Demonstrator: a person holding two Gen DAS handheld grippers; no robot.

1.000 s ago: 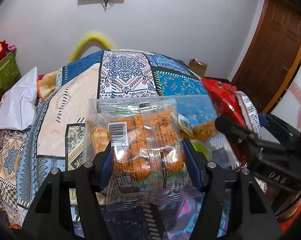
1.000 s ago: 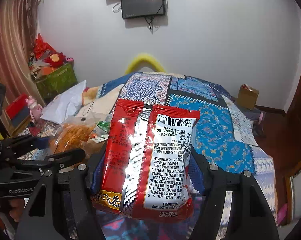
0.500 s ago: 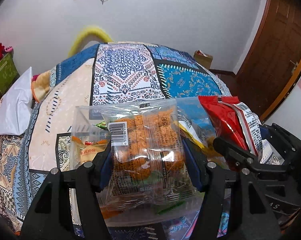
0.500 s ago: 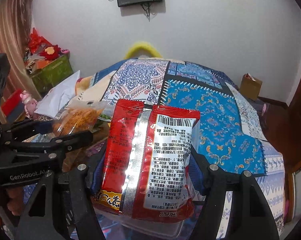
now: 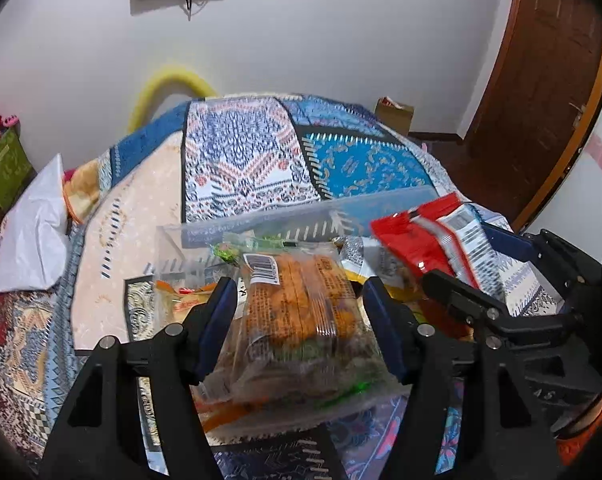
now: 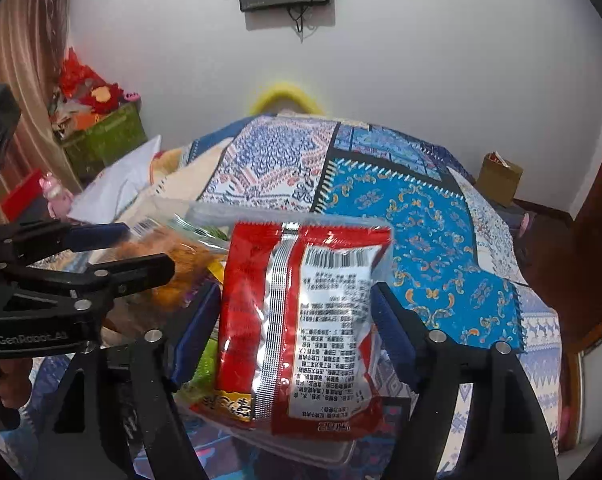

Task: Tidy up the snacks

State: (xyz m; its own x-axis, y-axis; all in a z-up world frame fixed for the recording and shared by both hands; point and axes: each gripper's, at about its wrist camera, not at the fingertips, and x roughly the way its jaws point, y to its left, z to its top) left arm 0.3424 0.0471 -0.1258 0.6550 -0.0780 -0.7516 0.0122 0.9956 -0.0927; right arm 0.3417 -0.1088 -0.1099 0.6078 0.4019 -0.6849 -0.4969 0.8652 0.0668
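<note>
**Both claws letting go over the bin**

Bed [image 5: 241, 168] under a patchwork quilt; clear plastic bin [image 5: 301, 220] sits on it at the near edge.

Risks, biggest first: the red packet [image 6: 301, 320], between the right claw [image 6: 297, 332], whose jaws are opening with the pads just parting from it, could land on the bin's near rim and slide off. The clear packet of orange snacks [image 5: 301, 312], in the left claw [image 5: 301, 320], also opening and loosening, may drop onto packets already piled inside and ride up.

Count: one bin, two claws, two packets in release; others inside, number unclear.
</note>
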